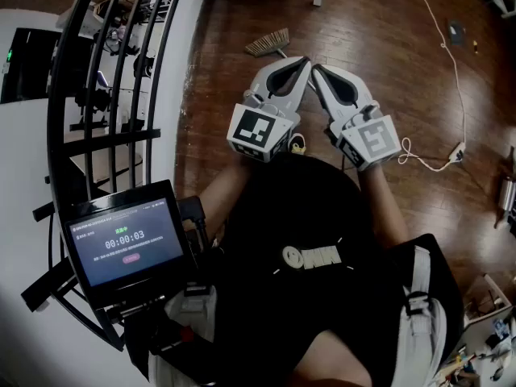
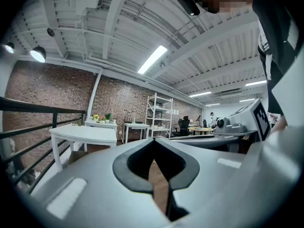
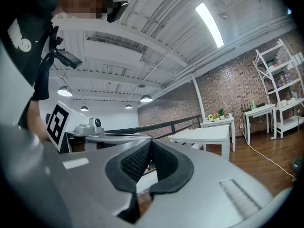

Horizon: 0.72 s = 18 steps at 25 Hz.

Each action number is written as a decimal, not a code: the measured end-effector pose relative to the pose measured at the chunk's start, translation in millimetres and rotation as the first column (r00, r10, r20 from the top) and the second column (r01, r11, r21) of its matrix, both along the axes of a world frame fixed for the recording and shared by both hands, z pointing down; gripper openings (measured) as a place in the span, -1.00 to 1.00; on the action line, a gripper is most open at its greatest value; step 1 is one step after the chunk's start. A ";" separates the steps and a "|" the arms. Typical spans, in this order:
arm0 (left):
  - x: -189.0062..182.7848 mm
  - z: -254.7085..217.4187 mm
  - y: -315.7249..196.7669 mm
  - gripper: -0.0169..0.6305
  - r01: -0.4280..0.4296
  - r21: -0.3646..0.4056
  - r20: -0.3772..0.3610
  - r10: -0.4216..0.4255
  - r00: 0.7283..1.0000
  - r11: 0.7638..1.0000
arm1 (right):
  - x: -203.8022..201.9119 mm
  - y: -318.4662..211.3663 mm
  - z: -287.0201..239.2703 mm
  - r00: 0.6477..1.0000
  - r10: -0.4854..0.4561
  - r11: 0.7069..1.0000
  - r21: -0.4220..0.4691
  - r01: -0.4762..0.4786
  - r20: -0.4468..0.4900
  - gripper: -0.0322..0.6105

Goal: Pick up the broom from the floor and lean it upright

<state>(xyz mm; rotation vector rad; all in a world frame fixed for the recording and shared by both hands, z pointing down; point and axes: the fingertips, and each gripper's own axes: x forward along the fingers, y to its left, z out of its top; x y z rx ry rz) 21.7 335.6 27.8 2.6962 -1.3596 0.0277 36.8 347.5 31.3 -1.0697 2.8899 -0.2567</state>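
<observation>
In the head view a broom (image 1: pixel 268 43) lies on the wooden floor, its straw head fanned to the upper left; the handle runs down behind my grippers and is hidden. My left gripper (image 1: pixel 305 61) and right gripper (image 1: pixel 317 69) are held side by side in front of the person's chest, tips nearly touching, above the broom. Both are shut and hold nothing. In the left gripper view the left gripper (image 2: pixel 153 140) has its jaws together, pointing level into the room. The right gripper (image 3: pixel 151 141) likewise shows shut, empty jaws.
A black metal railing (image 1: pixel 121 79) curves along the left, with a small timer screen (image 1: pixel 123 242) mounted near it. A white cable (image 1: pixel 447 63) runs over the floor to a socket block (image 1: pixel 458 152) at right. White tables (image 2: pixel 80 134) and a shelf (image 2: pixel 159 115) stand by the brick wall.
</observation>
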 end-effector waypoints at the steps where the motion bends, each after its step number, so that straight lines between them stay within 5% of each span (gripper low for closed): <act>1: 0.8 -0.8 2.1 -0.90 -0.007 0.023 0.006 0.007 1.000 1.000 | 0.4 2.9 0.0 1.000 -0.010 1.000 0.005 0.010 -0.006 -0.89; 6: 1.2 10.5 -17.5 -0.90 -0.030 0.013 0.043 0.029 0.999 0.999 | 7.8 -14.0 14.3 1.000 -0.001 1.000 -0.006 0.001 -0.012 -0.89; 11: 2.8 55.5 -73.8 -0.90 -0.150 -0.033 0.083 0.153 0.985 0.988 | 13.3 -68.1 51.6 0.997 0.064 0.993 -0.095 -0.067 -0.031 -0.89; 18: 21.4 140.2 -136.9 -0.90 -0.366 -0.105 0.139 0.378 0.915 0.925 | 35.3 -130.0 103.4 0.988 0.135 0.966 -0.213 -0.147 -0.071 -0.89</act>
